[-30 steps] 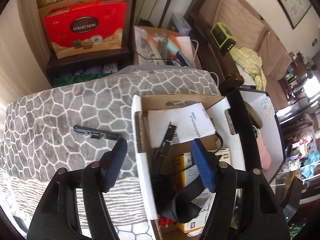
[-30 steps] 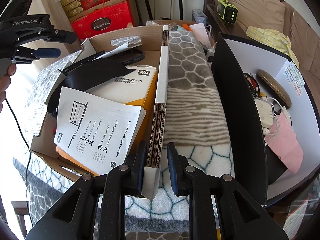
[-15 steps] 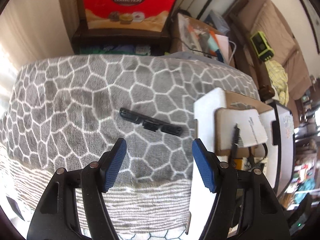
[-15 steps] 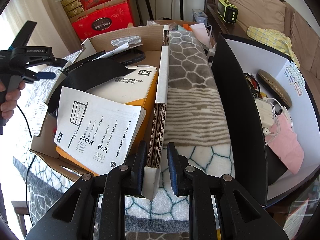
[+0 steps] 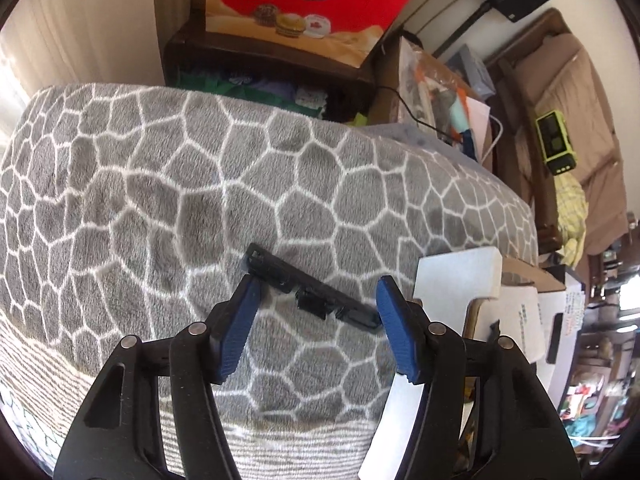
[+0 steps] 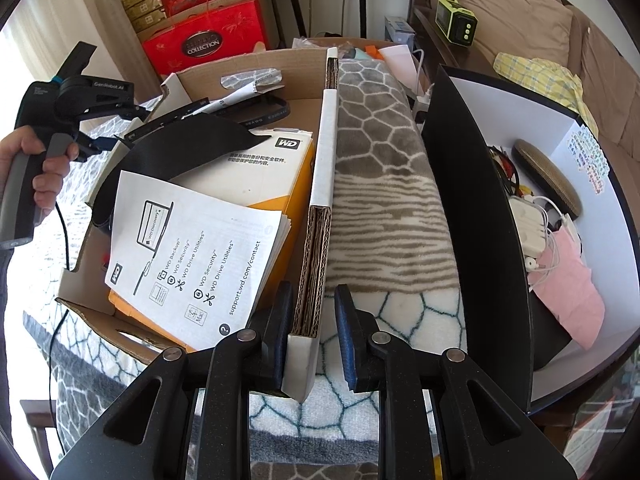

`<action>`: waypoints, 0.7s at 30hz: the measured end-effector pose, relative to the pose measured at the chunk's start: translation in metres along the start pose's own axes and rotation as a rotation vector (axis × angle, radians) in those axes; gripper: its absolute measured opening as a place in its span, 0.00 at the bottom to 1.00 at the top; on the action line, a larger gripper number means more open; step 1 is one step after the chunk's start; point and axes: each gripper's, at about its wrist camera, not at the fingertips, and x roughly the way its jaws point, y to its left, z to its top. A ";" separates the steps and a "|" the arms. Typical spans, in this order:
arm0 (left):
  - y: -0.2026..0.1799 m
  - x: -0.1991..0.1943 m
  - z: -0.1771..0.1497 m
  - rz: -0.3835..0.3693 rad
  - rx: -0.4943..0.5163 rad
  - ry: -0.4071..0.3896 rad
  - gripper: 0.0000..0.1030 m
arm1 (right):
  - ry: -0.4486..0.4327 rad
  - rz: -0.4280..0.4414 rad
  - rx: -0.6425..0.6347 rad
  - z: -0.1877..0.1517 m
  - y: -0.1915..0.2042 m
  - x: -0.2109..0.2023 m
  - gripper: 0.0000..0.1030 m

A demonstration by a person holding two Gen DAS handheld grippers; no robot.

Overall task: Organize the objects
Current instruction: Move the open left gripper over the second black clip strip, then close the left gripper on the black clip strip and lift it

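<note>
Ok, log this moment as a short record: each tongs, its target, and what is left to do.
left tongs: jaws have just been closing, astride black plastic strip, pads not pressing on it
strip lies on: grey patterned blanket
right tongs: shut on cardboard box wall
box contents: white WD leaflet, orange WD carton
left to do: grip the strip

Brown sofa [image 6: 520, 12] by wall, dark shelf [image 5: 256, 60], daylight.
</note>
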 end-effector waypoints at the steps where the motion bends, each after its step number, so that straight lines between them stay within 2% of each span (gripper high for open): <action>1: -0.004 0.002 0.001 0.019 0.016 -0.006 0.55 | 0.000 -0.001 0.000 0.000 0.000 0.000 0.19; 3: -0.013 0.004 0.001 0.061 0.056 -0.024 0.53 | -0.001 -0.004 -0.002 0.000 0.000 0.000 0.19; 5: -0.021 0.006 0.000 0.122 0.083 -0.051 0.40 | 0.000 -0.004 -0.001 0.000 0.000 0.001 0.19; 8: -0.025 0.006 -0.003 0.177 0.123 -0.078 0.31 | 0.000 -0.005 -0.003 0.000 0.000 0.001 0.19; 9: -0.024 0.006 -0.003 0.176 0.124 -0.082 0.30 | 0.000 -0.004 -0.001 0.000 -0.001 0.001 0.19; 13: -0.016 0.003 -0.002 0.153 0.106 -0.087 0.16 | 0.000 -0.004 -0.001 0.000 -0.001 0.001 0.19; 16: -0.008 -0.001 -0.002 0.107 0.085 -0.074 0.12 | -0.001 -0.005 -0.003 0.001 -0.001 0.001 0.19; 21: -0.008 -0.017 -0.010 0.072 0.121 -0.085 0.10 | -0.002 -0.007 -0.005 0.001 -0.001 0.001 0.19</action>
